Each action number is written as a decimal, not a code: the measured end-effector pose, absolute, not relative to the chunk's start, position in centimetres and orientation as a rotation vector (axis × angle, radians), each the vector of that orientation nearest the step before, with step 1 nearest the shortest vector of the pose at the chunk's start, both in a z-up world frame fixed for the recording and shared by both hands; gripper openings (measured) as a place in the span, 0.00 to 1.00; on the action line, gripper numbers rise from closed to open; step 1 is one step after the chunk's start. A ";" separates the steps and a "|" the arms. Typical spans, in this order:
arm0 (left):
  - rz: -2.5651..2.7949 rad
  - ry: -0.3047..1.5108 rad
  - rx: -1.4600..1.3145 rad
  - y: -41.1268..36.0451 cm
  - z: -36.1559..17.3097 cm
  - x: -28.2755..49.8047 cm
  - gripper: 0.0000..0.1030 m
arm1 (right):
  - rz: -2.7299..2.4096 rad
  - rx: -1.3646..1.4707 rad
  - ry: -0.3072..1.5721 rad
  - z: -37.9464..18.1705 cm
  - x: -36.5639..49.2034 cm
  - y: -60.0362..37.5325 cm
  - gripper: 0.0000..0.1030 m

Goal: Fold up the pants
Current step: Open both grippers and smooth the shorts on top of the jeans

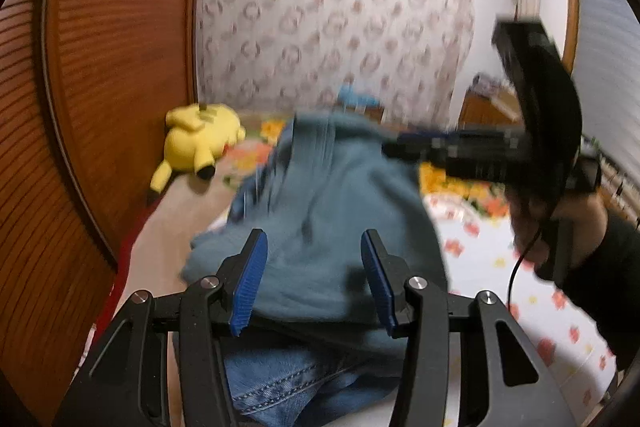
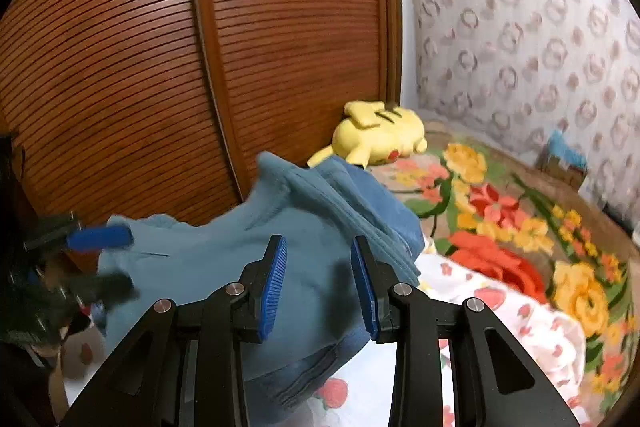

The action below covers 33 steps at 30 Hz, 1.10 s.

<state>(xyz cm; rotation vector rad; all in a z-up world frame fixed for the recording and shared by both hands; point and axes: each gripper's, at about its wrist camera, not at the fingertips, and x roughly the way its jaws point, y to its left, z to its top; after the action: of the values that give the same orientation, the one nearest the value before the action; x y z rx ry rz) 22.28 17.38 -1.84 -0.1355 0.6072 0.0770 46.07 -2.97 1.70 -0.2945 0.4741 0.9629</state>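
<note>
The blue pants (image 1: 320,211) lie in a bunched, partly folded heap on the bed, teal lining up and denim showing at the near edge (image 1: 276,383). My left gripper (image 1: 314,281) is open just above the heap's near side, nothing between the pads. In the right wrist view the pants (image 2: 280,247) lie under my right gripper (image 2: 319,285), which is open and empty above them. The right gripper also shows blurred in the left wrist view (image 1: 400,147), over the heap's far side. The left gripper shows blurred at the left of the right wrist view (image 2: 100,259).
A yellow plush toy (image 2: 380,135) lies at the bed's far side against the slatted wooden wardrobe (image 2: 200,67). A flowered blanket (image 2: 520,227) and a white strawberry-print sheet (image 2: 500,307) cover the bed. A patterned curtain (image 1: 340,27) hangs behind.
</note>
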 end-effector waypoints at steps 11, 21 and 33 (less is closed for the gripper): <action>0.086 0.670 -0.145 17.5 -4.6 23.1 0.50 | 0.907 -0.289 0.537 -0.3 50.3 -0.7 0.34; 0.044 0.688 -0.138 16.6 -4.6 23.6 0.79 | 0.903 -0.269 0.504 0.3 47.4 -2.6 0.34; 0.053 0.696 -0.130 16.1 -4.3 23.5 0.80 | 0.889 -0.228 0.456 0.6 43.1 -5.9 0.40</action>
<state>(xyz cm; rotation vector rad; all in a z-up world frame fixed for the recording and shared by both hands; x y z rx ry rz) 23.47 16.14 -4.34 -0.1304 0.6956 0.0531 43.10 -5.88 0.63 -0.2277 0.4561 0.8890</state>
